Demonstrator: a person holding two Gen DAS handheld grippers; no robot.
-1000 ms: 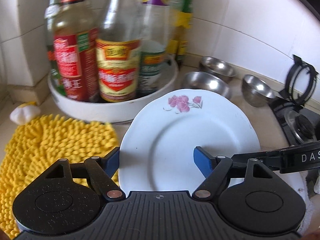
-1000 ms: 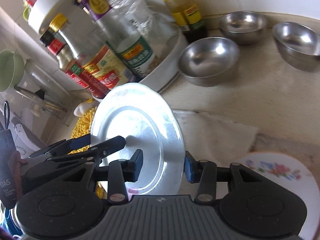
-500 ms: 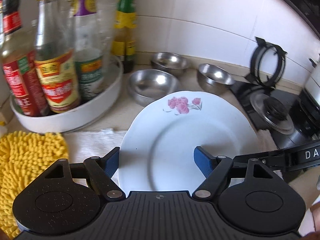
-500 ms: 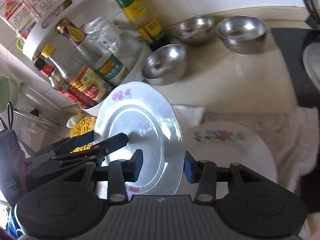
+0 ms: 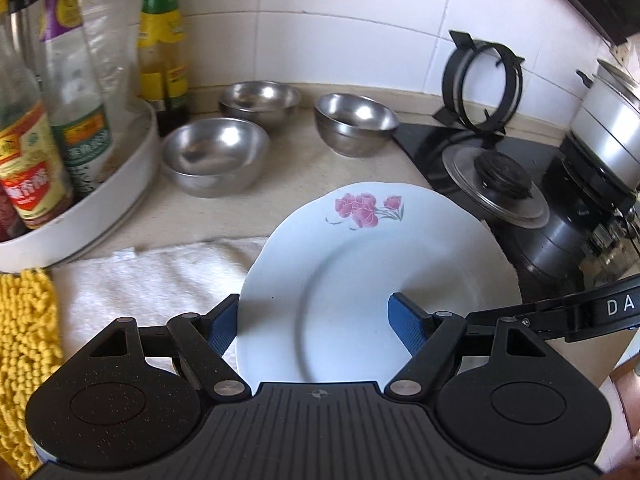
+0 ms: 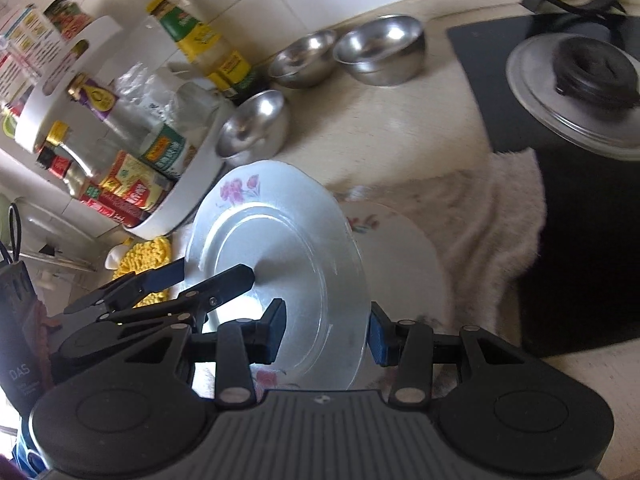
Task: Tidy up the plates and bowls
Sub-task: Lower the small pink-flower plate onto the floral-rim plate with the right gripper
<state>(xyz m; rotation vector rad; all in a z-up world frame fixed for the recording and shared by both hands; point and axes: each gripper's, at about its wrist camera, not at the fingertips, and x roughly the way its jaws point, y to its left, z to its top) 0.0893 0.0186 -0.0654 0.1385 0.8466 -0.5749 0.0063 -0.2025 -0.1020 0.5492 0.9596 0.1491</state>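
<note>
A white plate with pink flowers point(image 5: 372, 272) is gripped at its near rim by both grippers and held tilted above the counter. My left gripper point(image 5: 316, 322) is shut on it. My right gripper point(image 6: 324, 330) is shut on the same plate point(image 6: 280, 248), beside the left gripper's fingers point(image 6: 224, 280). A second flowered plate point(image 6: 400, 248) lies flat on a white towel point(image 6: 500, 208) under the held plate. Three steel bowls point(image 5: 216, 156) point(image 5: 260, 102) point(image 5: 354, 120) stand at the back of the counter.
A white turntable tray point(image 5: 100, 200) with several sauce bottles stands at the left. A yellow chenille mat point(image 5: 24, 340) lies at the near left. A black gas stove point(image 5: 500, 196) with a pot stand and a steel pot point(image 5: 612, 116) is at the right.
Both grippers have carried the held plate to the right, away from the bottles and yellow mat. It now hangs over the towel and the second plate, nearer the stove.
</note>
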